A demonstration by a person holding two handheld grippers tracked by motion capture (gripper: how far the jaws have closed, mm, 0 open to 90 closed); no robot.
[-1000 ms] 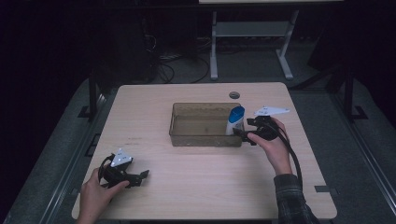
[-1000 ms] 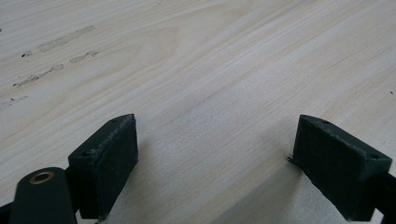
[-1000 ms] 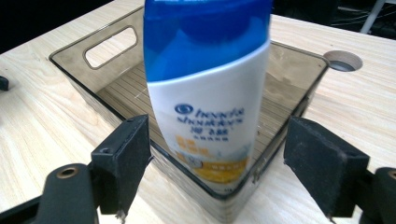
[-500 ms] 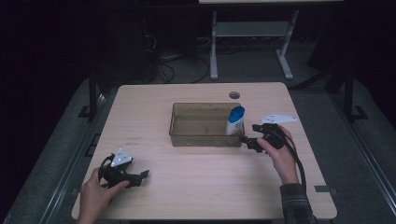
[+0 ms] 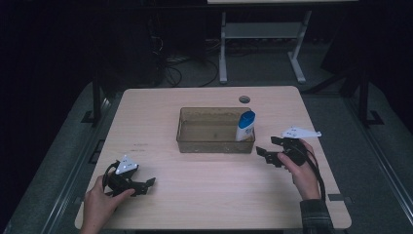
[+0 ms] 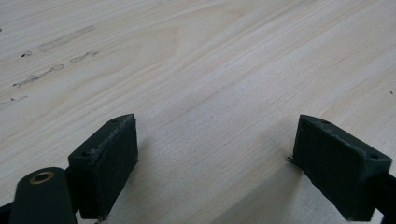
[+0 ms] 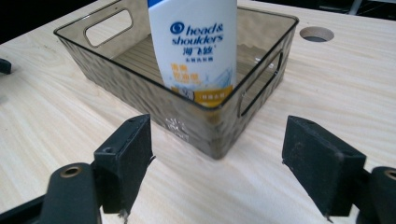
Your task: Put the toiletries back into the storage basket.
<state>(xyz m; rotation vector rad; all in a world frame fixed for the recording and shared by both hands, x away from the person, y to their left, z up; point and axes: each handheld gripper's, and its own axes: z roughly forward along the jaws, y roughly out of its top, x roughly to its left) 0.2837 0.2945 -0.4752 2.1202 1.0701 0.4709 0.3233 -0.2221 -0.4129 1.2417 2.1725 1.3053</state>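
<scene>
Apparently the placing was done: the shampoo bottle point(image 5: 245, 125) stood upright inside the brown bin point(image 5: 195, 141), at its right end, leaning near the corner. The right tongs point(image 5: 267, 152) were released and empty, just beside the bin on the bench point(image 5: 204, 195). The left tongs point(image 5: 145, 184) were also released, well apart, near the front edge. Little seemed left. The bottle's cap was cut off in the right gripper view, and the bin floor was hard to make out.

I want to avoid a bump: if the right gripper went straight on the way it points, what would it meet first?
Probably the near corner of the tinted bin; the right gripper, open, points at it, and the shampoo bottle stands just behind that wall.
</scene>
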